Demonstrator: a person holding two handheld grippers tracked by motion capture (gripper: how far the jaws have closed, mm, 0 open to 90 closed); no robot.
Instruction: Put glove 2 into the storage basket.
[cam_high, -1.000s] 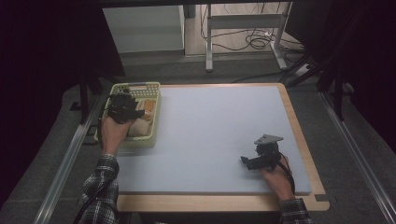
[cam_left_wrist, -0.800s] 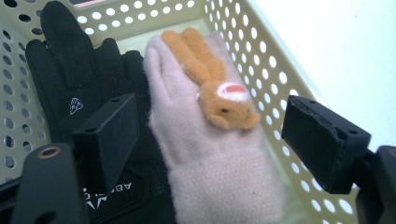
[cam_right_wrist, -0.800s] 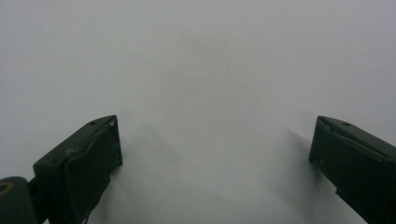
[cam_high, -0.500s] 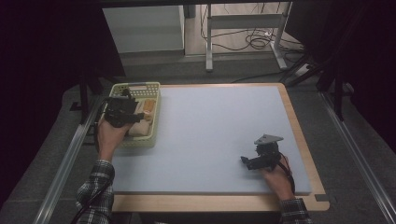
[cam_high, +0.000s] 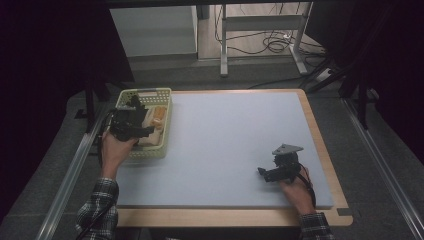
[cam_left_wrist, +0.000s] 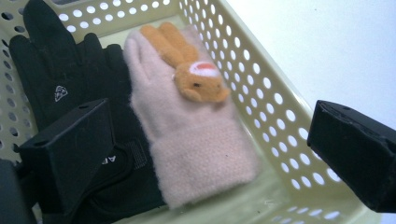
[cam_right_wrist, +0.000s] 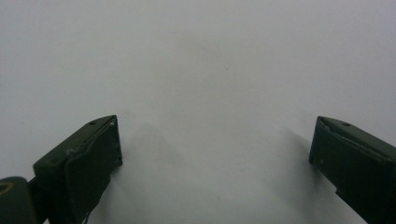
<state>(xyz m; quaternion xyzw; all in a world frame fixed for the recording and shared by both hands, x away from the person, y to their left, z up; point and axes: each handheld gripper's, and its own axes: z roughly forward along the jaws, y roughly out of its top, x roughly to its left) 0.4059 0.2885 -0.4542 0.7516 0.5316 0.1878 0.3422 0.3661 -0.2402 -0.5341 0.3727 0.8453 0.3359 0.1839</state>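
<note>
Spreading across most of the high view, the desk (cam_high: 235, 150) with its pale blue mat carries a yellow perforated basket (cam_high: 145, 125) at its upper left edge, and the work in hand sits there. Inside the basket lie a black glove (cam_left_wrist: 60, 79) and, just beside it and touching, a pink glove (cam_left_wrist: 187, 135) with a small orange bunny (cam_left_wrist: 191, 70) sewn on top. The left tool (cam_left_wrist: 210, 154) hovers over the basket with its jaws wide; they have just been opening, with nothing pressed between them, though the pink glove's cuff lies below the gap. I judge this the approach to a pick. The next move calls for lowering onto the cuff, keeping the far jaw inside the basket wall, then closing. The right tool (cam_high: 277, 167) rests at the lower right of the mat, jaws wide and empty.
</note>
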